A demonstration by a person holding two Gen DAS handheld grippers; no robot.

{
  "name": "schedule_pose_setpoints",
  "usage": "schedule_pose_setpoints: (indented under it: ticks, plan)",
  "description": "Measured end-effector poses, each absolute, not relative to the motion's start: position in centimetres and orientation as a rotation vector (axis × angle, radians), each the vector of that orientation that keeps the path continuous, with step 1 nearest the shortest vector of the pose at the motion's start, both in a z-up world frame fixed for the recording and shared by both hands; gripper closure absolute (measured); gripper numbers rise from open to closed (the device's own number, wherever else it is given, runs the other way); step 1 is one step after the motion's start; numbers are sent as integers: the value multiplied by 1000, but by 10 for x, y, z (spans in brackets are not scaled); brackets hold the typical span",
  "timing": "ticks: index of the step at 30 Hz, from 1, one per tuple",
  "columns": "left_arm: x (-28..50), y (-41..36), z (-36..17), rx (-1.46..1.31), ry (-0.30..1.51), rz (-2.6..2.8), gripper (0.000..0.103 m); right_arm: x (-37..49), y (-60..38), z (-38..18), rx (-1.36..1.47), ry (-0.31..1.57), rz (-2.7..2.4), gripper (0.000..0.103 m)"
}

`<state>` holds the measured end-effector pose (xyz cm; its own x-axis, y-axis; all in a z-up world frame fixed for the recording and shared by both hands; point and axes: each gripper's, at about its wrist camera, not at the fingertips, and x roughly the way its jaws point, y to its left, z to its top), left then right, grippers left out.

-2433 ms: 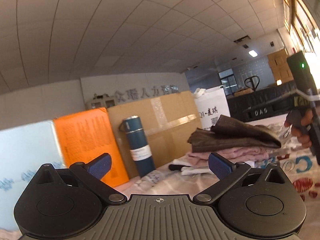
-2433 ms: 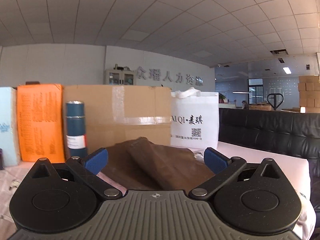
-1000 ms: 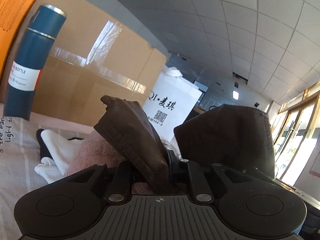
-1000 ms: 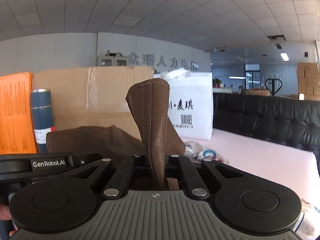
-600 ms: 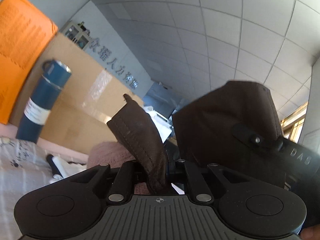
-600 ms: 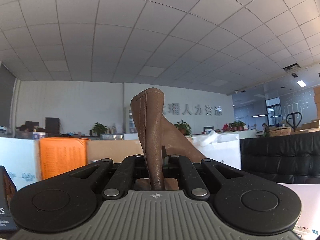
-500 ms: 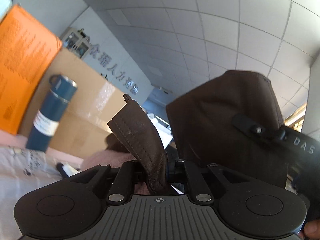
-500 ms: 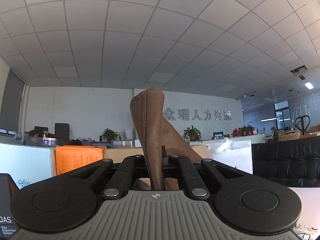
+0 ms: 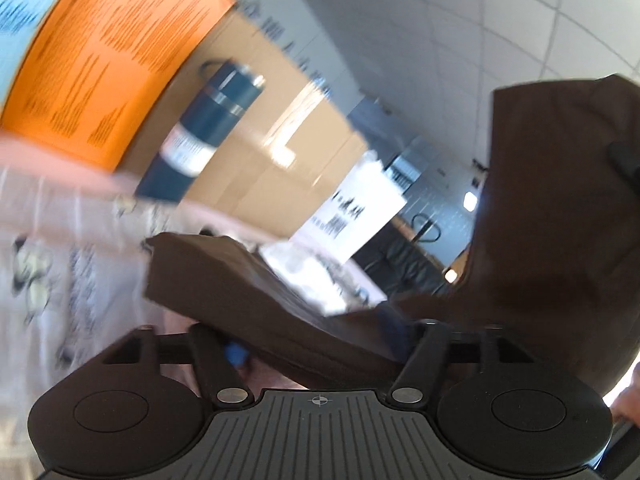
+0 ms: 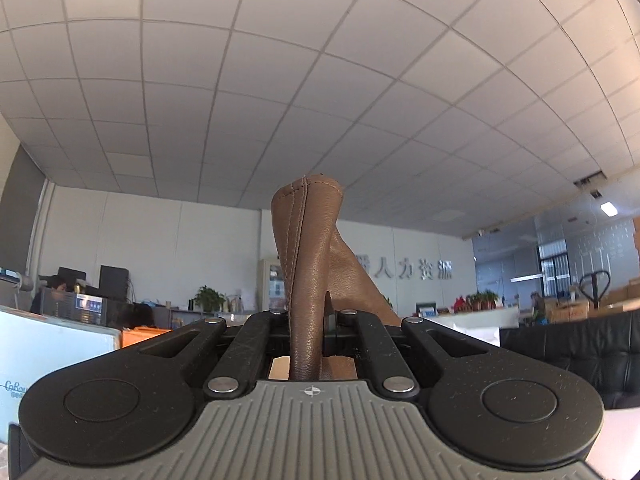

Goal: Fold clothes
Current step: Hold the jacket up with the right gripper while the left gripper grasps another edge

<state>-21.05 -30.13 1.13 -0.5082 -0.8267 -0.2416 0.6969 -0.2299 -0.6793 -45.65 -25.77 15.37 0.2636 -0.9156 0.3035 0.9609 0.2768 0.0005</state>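
A brown leather-like garment (image 9: 240,280) lies slack across my left gripper (image 9: 316,342). The jaws of this gripper are opening, and one blue pad (image 9: 236,354) shows bare beside the cloth, not pressing it. More of the same garment hangs as a dark sheet on the right of the left wrist view. My right gripper (image 10: 308,320) is shut on a stitched fold of the brown garment (image 10: 308,248). That fold stands up between its fingers against the ceiling. The left wrist view is blurred.
A blue bottle (image 9: 204,128), an orange board (image 9: 104,52), a taped cardboard box (image 9: 280,168) and a white bag (image 9: 356,216) stand behind the patterned cloth surface (image 9: 60,248). A black sofa (image 10: 580,344) is at the right. A person sits at a far desk.
My left jaws have spread off the garment fold, which now lies flat across them instead of standing up. The left view has swung and rolled. My right gripper has tilted upward, still gripping.
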Motion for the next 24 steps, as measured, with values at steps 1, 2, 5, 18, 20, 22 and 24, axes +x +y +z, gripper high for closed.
schedule_pose_setpoints:
  ticks: [1, 2, 5, 18, 20, 22, 24]
  plan:
    - [-206, -297, 6, -198, 978, -1880, 23, -454, -255, 155, -211, -267, -1270, 99]
    - [-201, -292, 0, -227, 1026, -1872, 23, -451, -253, 155, -206, -272, -1255, 99]
    - [-187, -280, -15, -292, 1157, -1833, 24, -438, -248, 158, -165, -283, -1200, 99]
    - [-88, -164, -32, -623, 1213, -1800, 26, -313, -203, 182, -101, -327, -892, 99]
    - [-69, -138, -28, -689, 1135, -1771, 37, -289, -194, 184, -79, -338, -834, 99]
    - [-50, -111, -21, -732, 1033, -1733, 65, -266, -185, 187, -49, -349, -781, 99]
    - [-33, -83, -13, -773, 924, -1687, 67, -240, -174, 191, -18, -361, -730, 99]
